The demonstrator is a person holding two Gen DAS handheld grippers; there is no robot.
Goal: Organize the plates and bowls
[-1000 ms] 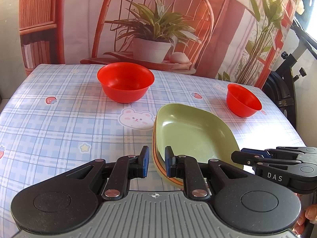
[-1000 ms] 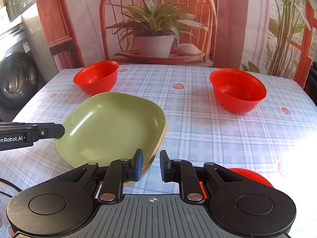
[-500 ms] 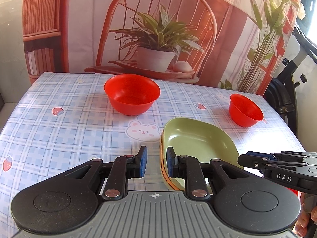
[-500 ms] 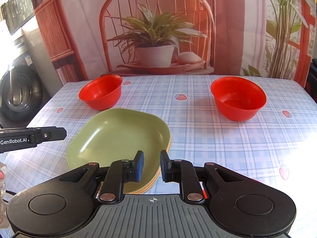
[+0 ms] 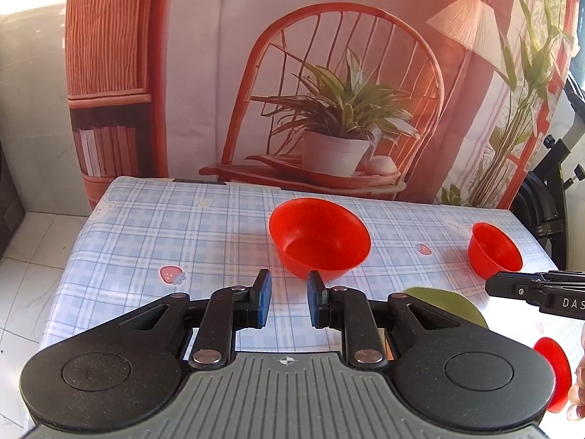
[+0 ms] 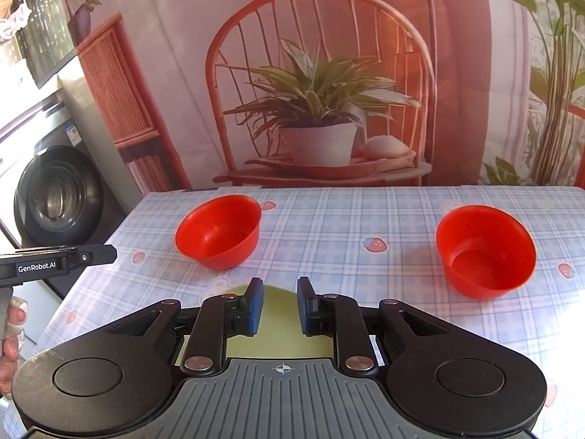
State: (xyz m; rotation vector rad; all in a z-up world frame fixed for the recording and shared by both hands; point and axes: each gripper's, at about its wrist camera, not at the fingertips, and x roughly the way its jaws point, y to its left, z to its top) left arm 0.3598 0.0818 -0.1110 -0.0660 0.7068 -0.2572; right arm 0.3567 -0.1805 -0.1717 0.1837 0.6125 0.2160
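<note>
A green plate [image 6: 274, 333] lies on the checked tablecloth just under my right gripper [image 6: 279, 305], mostly hidden by it; its edge also shows in the left wrist view [image 5: 446, 301]. A large red bowl [image 5: 320, 243] stands beyond my left gripper [image 5: 287, 298]; it also shows in the right wrist view [image 6: 219, 236]. A second red bowl [image 6: 484, 252] stands at the right; it also shows in the left wrist view [image 5: 493, 250]. A third red bowl's rim [image 5: 554, 373] shows near the front right edge. Both grippers are open and empty, held above the table.
The table [image 5: 153, 241] carries a blue checked cloth and backs onto a printed curtain of a chair and plant. A washing machine [image 6: 55, 201] stands left of the table. A black stand [image 5: 541, 197] is at the right.
Both grippers have risen and drawn back from the stacked plates, so the plates have slid under the gripper bodies and the bowls sit lower and farther in view.
</note>
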